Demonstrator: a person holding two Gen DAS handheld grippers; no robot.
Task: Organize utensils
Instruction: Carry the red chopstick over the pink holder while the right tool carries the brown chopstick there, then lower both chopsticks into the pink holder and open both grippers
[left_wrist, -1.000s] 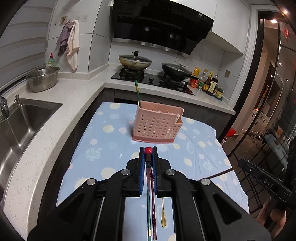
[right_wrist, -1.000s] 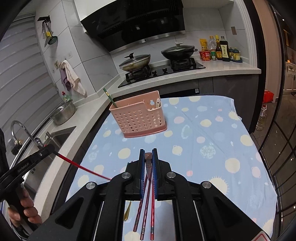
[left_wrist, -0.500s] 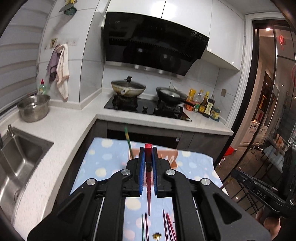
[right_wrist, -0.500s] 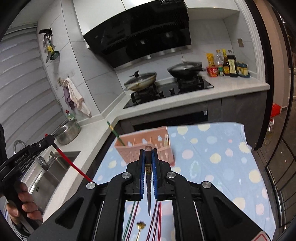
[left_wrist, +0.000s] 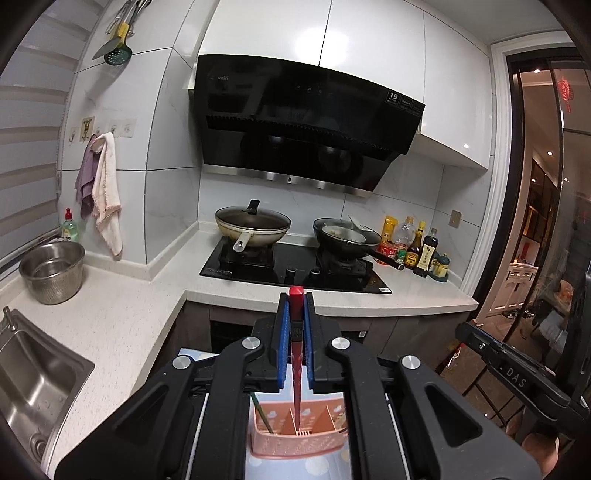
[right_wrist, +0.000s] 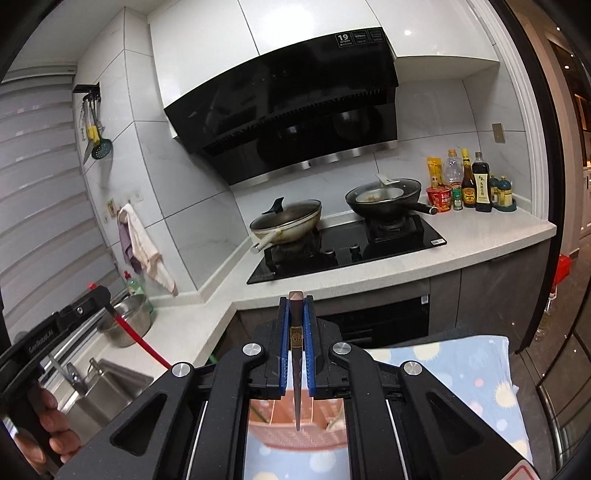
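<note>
My left gripper (left_wrist: 296, 301) is shut on a red chopstick (left_wrist: 296, 369). The chopstick hangs tip down over the pink perforated utensil basket (left_wrist: 295, 439), with its tip at a divider. A green chopstick (left_wrist: 262, 413) leans in the basket's left compartment. My right gripper (right_wrist: 296, 301) is shut on a dark brown chopstick (right_wrist: 296, 373) that points down over the same basket (right_wrist: 295, 424). The left gripper with its red chopstick (right_wrist: 142, 341) shows at the left of the right wrist view. The table's other utensils are hidden.
The basket stands on a blue dotted tablecloth (right_wrist: 465, 365). Behind are a stove with two pans (left_wrist: 295, 254), sauce bottles (left_wrist: 421, 247), a steel bowl (left_wrist: 51, 271) and a sink (left_wrist: 33, 384). The right gripper's body (left_wrist: 517, 373) is at the right.
Both grippers have risen and tilted up from the table with their chopsticks. They now hold them tip down above the basket, which has dropped to the bottom of both views.
</note>
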